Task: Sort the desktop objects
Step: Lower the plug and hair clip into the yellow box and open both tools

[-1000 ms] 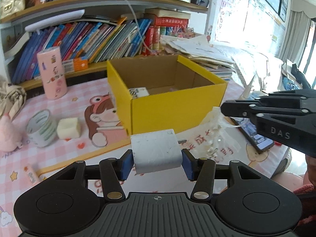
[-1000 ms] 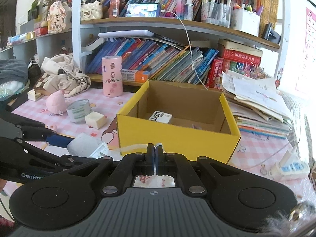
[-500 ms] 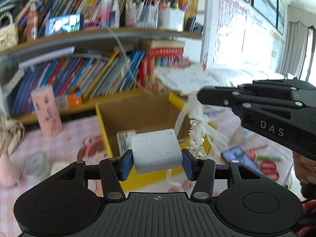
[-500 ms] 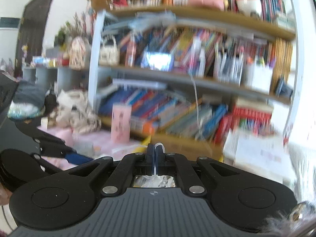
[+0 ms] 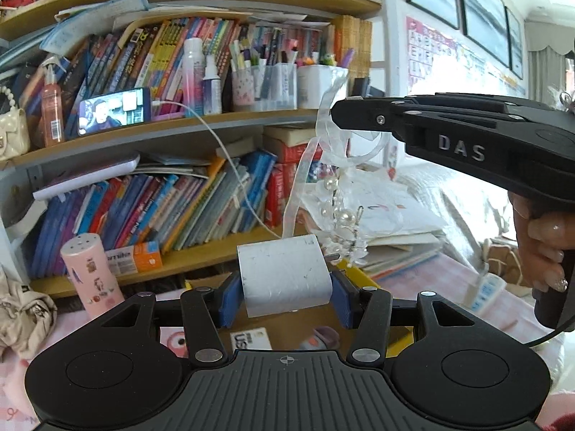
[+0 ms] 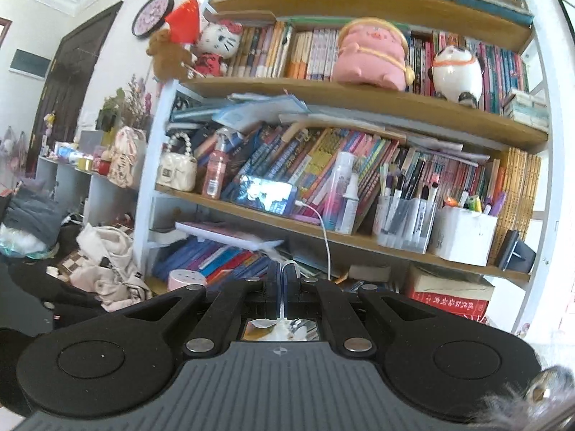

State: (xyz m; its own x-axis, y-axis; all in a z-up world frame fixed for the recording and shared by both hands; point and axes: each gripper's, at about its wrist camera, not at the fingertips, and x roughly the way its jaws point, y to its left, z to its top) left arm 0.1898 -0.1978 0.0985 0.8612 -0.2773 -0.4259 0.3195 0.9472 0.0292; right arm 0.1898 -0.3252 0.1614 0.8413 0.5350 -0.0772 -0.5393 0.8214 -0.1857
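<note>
So the left gripper [image 5: 285,296] is clamped on a pale grey-white block [image 5: 285,274], kind of a rounded-top chunk with scuffs and little scratches on its face. The blue pads [image 5: 230,296] press on both of its sides and it sits up in the air, over the open cardboard box [image 5: 363,280] with the yellow outside. Only the box's near yellow corner and a bit of brown inside show past the block.

The right gripper [image 5: 336,120] comes in from the right at upper-shelf height, pinched tight on a sheer white ribbon [image 5: 300,183]. A bunch of pearl beads and clear bits [image 5: 341,215] dangles off that ribbon, hanging just behind and to the right of the block, above the box's far right corner. In the right wrist view the jaws are squeezed together with just a thin loop of ribbon [image 6: 287,269] poking up between them.

Down in the box there's a small white carton [image 5: 251,339] reading "US..." (rest hidden by the gripper), next to something greyish and blurry I can't make out.

Around it: a pink shaker-looking tin [image 5: 91,274] with stickers stands near the back edge of the desk on the left, an orange and white carton [image 5: 134,258] on the bottom shelf, and a phone [image 5: 115,111] playing video on the middle shelf with a white cable trailing down. The right gripper has "DAS" on its side.
</note>
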